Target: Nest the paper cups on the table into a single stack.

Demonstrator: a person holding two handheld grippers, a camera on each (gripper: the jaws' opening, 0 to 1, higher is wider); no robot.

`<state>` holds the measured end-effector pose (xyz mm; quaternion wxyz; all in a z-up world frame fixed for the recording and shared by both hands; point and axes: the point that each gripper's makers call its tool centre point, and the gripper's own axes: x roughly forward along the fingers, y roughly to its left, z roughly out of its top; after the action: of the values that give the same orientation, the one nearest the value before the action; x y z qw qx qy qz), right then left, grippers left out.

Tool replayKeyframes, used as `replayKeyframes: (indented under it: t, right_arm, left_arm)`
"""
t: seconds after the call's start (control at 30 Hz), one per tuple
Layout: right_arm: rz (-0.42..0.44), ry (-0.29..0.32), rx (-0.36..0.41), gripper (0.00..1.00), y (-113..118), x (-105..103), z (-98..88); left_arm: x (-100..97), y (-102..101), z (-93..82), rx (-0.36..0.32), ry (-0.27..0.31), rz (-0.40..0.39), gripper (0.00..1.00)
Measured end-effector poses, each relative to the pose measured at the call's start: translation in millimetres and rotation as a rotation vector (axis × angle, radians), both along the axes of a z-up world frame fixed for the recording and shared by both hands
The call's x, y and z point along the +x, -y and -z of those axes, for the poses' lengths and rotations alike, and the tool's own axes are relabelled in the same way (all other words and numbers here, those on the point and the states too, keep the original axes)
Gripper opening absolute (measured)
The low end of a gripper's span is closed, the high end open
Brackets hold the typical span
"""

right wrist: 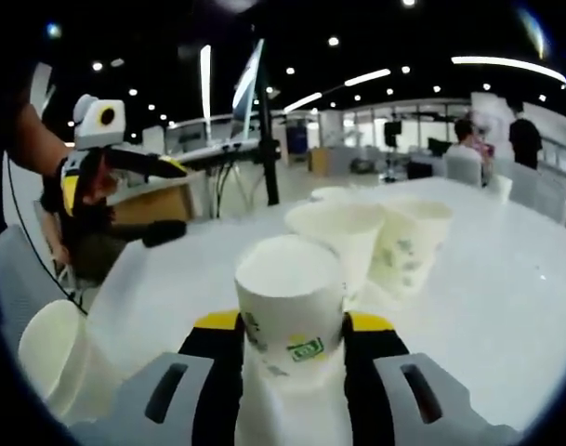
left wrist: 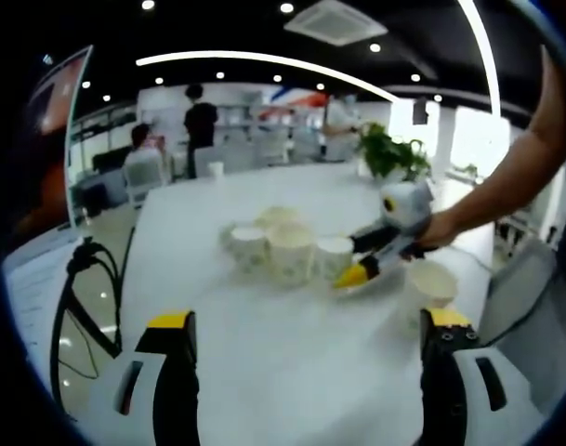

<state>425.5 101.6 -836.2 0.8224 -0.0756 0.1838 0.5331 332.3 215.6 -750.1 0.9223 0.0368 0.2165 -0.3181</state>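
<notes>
Several white paper cups (left wrist: 290,251) stand bunched in the middle of the white table (left wrist: 264,372). One more cup (left wrist: 431,283) sits apart at the right. My left gripper (left wrist: 309,325) hangs open short of the bunch, nothing between its yellow-tipped jaws. From the right, a hand brings in my right gripper (left wrist: 361,271) beside the nearest cup (left wrist: 334,255). In the right gripper view, my right gripper (right wrist: 294,321) is shut on a paper cup (right wrist: 290,288). Other cups (right wrist: 334,232) stand just beyond it, and the left gripper (right wrist: 157,195) hovers open at upper left.
A lone cup (right wrist: 50,344) lies at the lower left of the right gripper view. A potted plant (left wrist: 394,153) stands at the table's far end. People (left wrist: 201,121) and chairs are in the background. A monitor on a pole (right wrist: 264,121) and cables (left wrist: 78,279) flank the table edge.
</notes>
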Motion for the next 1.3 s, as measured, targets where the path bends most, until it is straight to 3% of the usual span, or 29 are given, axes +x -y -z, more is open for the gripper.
replayKeyframes:
  t: [0.5, 1.3]
  right_arm:
    - [-0.003, -0.005, 0.006, 0.39, 2.5, -2.8, -6.4]
    - [-0.004, -0.028, 0.024, 0.38, 7.2, 4.8, -50.2]
  left_arm:
    - [1.3, 3.3, -0.4, 0.000, 0.000, 0.005, 0.98]
    - [6.9, 8.1, -13.9, -0.016, 0.017, -0.004, 0.98]
